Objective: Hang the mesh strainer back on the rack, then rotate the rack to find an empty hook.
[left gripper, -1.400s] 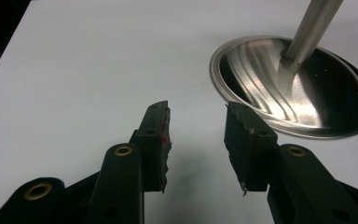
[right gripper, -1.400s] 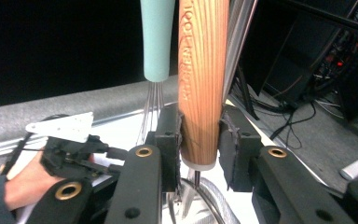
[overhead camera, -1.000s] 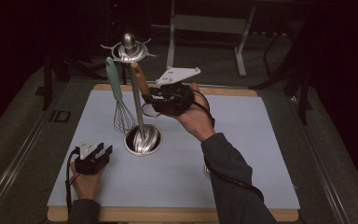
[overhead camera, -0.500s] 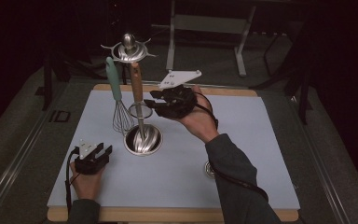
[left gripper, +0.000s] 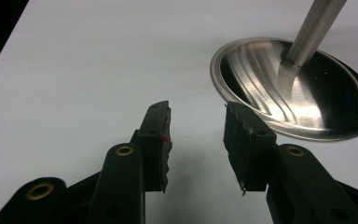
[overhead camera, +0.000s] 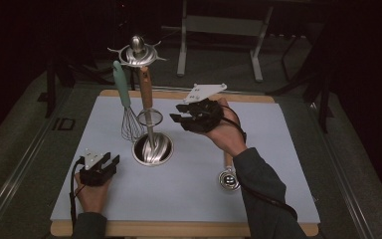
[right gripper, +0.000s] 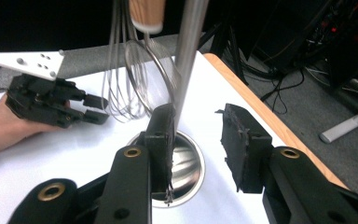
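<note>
My right tongs (overhead camera: 179, 113) hang above the worktop (overhead camera: 278, 149), just right of the utensil stand (overhead camera: 148, 134), pointing at its steel pole. Their jaws have just been opening and now stand wide apart with nothing between them; in the right gripper view the pole rises just beyond the left jaw, and I cannot tell whether they touch. The wooden-handled utensil (overhead camera: 145, 92) hangs from the stand's top ring, its wire loop (right gripper: 150, 70) right beside the pole and just ahead of the right tongs (right gripper: 196, 133). A teal-handled whisk (overhead camera: 128, 107) hangs on the stand's far side from the tongs, its wires near the round steel base (left gripper: 293, 88). My left tongs (overhead camera: 110, 160) rest low on the worktop, near the base, jaws parted and holding nothing (left gripper: 196, 135). Another wooden-handled utensil (overhead camera: 228, 174) lies flat on the worktop, partly hidden under my right forearm.
</note>
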